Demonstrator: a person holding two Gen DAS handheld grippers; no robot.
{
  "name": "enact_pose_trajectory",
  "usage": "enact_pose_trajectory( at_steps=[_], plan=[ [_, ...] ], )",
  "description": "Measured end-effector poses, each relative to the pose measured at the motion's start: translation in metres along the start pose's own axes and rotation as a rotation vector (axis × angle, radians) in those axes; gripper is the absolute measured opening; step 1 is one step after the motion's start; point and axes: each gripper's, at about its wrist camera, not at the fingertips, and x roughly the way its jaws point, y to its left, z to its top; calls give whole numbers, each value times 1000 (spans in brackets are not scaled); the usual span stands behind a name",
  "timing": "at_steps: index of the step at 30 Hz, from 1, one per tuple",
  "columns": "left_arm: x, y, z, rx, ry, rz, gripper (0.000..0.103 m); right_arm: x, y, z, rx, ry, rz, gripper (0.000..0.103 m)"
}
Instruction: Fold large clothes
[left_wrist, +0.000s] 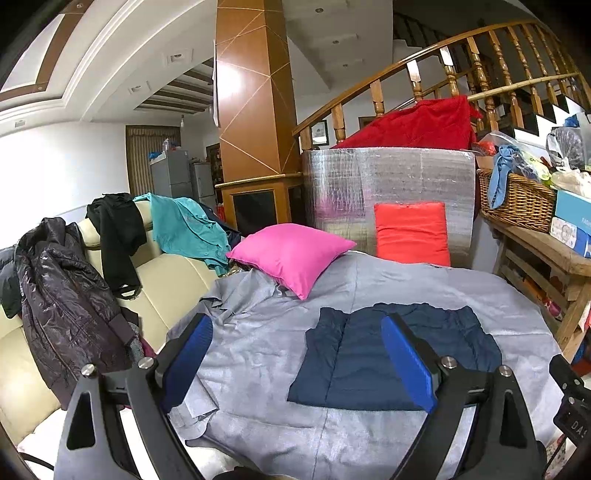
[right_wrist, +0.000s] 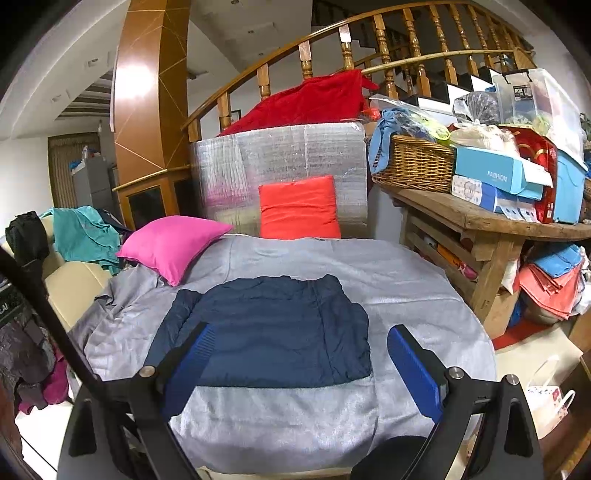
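Navy jacket (right_wrist: 273, 328), folded into a rough rectangle, flat on grey sheet (right_wrist: 388, 280), ahead of both tools. Left gripper (left_wrist: 299, 354) held above sheet's near side, jaws spread wide, nothing between blue pads (left_wrist: 406, 362), jacket just past right-hand pad. Right gripper (right_wrist: 303, 358) likewise wide open and empty, jacket's near edge showing between its fingers, no contact visible. Pink cushion (right_wrist: 171, 245) at far left of sheet, apart from jacket; orange cushion (right_wrist: 299, 212) upright against silver foil panel (right_wrist: 280, 162), red fabric (right_wrist: 303, 103) heaped behind panel. Wicker basket (right_wrist: 413, 166) on wooden bench (right_wrist: 491, 218), stuffed with blue cloth (right_wrist: 382, 138) and bagged items, too jumbled to count. Two blue boxes (right_wrist: 491, 173) stacked just beside basket. Three garments over cream sofa (left_wrist: 177, 273): dark puffer coat (left_wrist: 62, 302), black garment (left_wrist: 118, 236), teal shirt (left_wrist: 184, 225). Two cushions, two grippers, one jacket.
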Motion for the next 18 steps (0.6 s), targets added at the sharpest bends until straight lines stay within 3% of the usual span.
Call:
enact_pose_trajectory(
  at_steps=[18],
  plan=[
    [3, 3, 1, 8, 7, -9, 93, 1, -1, 0, 4, -1, -2, 96]
  ],
)
